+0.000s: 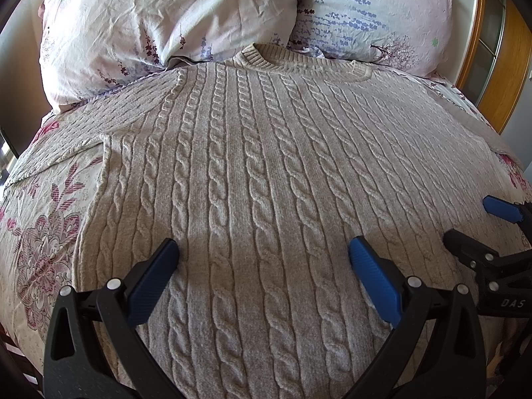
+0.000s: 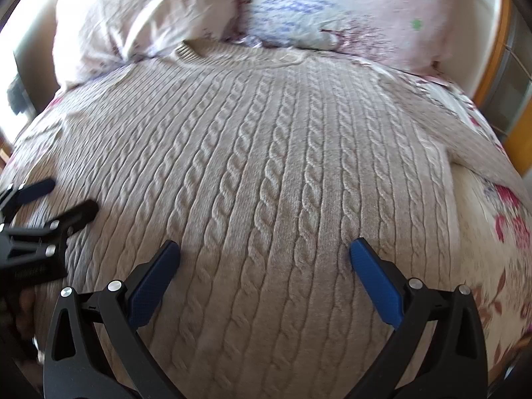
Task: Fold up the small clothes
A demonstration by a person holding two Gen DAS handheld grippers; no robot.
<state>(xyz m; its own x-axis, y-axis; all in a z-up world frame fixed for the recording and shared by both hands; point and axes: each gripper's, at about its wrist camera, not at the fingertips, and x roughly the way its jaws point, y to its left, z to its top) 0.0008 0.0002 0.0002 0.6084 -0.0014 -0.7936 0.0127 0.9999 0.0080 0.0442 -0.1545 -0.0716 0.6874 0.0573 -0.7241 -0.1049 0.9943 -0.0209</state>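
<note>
The sweater (image 1: 266, 173) lies flat on the bed (image 1: 43, 232), collar toward the pillows (image 1: 159, 16). The left gripper (image 1: 262, 256) and right gripper (image 2: 264, 256) hover wide open, holding nothing. Best to pinch a side edge cleanly, gathering both knit layers.

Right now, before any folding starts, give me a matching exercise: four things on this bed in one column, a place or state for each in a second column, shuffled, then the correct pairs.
Things:
1. sweater
2. pillows
3. left tool
4. bedsheet

Places or states:
A. open, holding nothing, over the lower part of the knit
B. propped at the head of the bed, beyond the collar
C. spread flat, collar pointing away
D. flower-printed, lying under the knit

Pairs: 1-C, 2-B, 3-A, 4-D
</note>
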